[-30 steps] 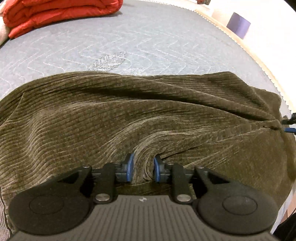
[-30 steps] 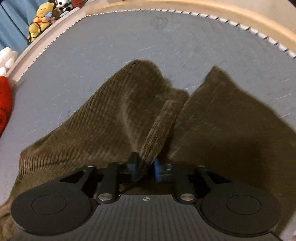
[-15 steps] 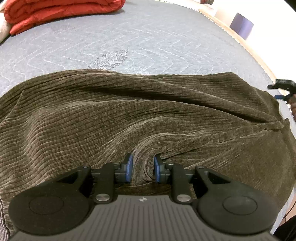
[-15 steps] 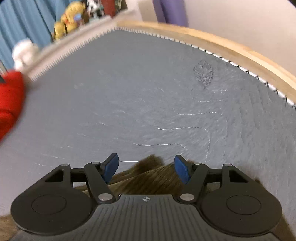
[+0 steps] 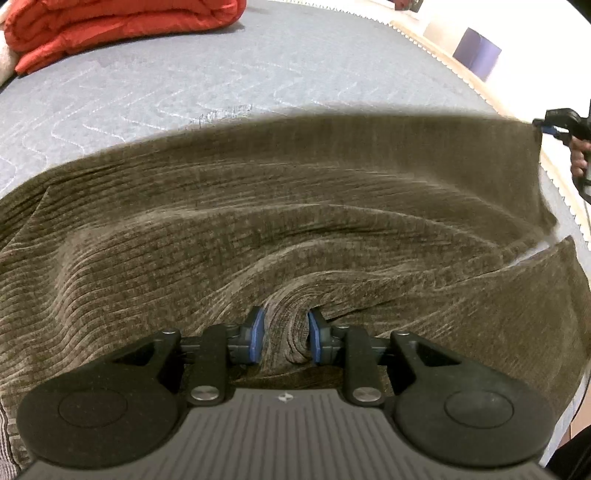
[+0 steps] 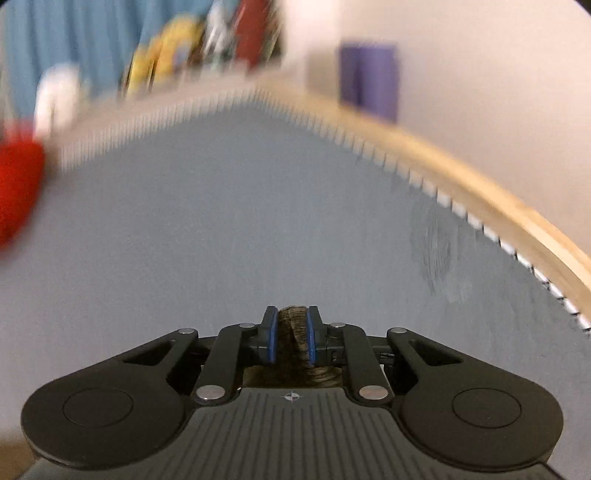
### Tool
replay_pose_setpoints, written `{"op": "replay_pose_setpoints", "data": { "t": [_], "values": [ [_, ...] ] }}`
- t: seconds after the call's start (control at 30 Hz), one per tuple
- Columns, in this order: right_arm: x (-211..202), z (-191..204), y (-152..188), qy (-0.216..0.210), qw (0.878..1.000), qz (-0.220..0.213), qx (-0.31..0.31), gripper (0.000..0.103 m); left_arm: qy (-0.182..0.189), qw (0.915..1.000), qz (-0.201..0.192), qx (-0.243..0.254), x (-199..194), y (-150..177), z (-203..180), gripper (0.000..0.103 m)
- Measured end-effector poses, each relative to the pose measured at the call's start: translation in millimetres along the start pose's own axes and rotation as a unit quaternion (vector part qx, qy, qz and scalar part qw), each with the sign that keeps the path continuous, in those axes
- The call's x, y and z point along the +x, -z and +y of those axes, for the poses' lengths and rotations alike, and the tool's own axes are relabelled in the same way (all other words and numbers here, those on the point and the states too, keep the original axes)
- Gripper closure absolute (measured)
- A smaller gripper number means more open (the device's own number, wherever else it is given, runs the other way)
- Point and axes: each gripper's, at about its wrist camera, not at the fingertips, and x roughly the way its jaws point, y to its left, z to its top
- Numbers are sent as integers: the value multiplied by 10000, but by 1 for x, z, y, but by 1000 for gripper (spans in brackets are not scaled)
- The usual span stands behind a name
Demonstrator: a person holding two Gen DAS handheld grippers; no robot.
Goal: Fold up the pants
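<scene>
Pants [image 5: 295,221] pinched by left claw [image 5: 282,334] | right claw [image 6: 291,332] closing on cloth

You find no readable text, label, brand or number in either wrist view. The only marks are a small round crosshair emblem at the six o'clock edge, moulded on each gripper's ribbed housing, and it carries no letters.

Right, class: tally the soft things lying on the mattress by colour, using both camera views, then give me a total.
Brown-olive: 1, the corduroy pants
Red-orange: 1, the folded quilt
Total: 2

Both lie on the grey-blue mattress. The blurred items on the ledge beyond it cannot be counted.
</scene>
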Motion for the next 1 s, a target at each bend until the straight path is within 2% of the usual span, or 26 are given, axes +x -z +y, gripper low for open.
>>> {"op": "replay_pose_setpoints", "data": {
  "t": [0.07,0.13,0.17,0.2,0.23,0.3,0.43,0.5,0.53,0.6,0.63,0.67,0.77,0.87,1.0],
  "values": [
    [-3,2,-9,139,9987,-494,73,84,21,10000,-40,-15,-1,0,1,76],
    [5,8,-10,449,9972,-604,-37,84,83,9999,-103,-49,-4,0,1,74],
    [8,8,-8,725,9955,-612,-53,73,111,9998,-137,-68,-5,-1,2,74],
    [6,6,-3,871,9943,-612,9,56,138,9997,-175,-88,-7,-1,3,74],
    [2,0,3,857,9943,-621,111,52,172,9995,-221,-110,-9,-2,3,74],
    [-2,-10,15,739,9952,-602,239,52,256,9991,-304,-175,-14,-2,6,74],
    [-16,-15,65,426,9983,-396,73,52,387,9981,-374,-296,-19,-3,8,74],
    [-26,-17,84,358,9987,-360,-93,52,465,9980,-299,-309,-18,-2,10,74],
    [-28,-15,92,365,9985,-331,-250,52,490,9982,-143,-313,-13,0,10,74],
    [-17,-16,105,452,9975,71,-534,50,309,9988,363,-104,1,10,7,72],
    [-7,-22,110,532,9946,609,-643,50,272,9986,443,71,4,14,4,72],
    [-5,-28,114,553,9927,825,-677,51,265,9986,421,160,3,16,2,72],
    [-33,-31,101,842,9930,553,-612,50,372,9990,237,-91,-14,14,8,72],
    [-81,-24,83,517,9970,179,-551,48,415,9989,-85,-205,-37,13,14,69],
    [-163,5,69,107,9961,-462,-743,37,382,9981,-363,-306,-66,18,22,66]
  ]
}}
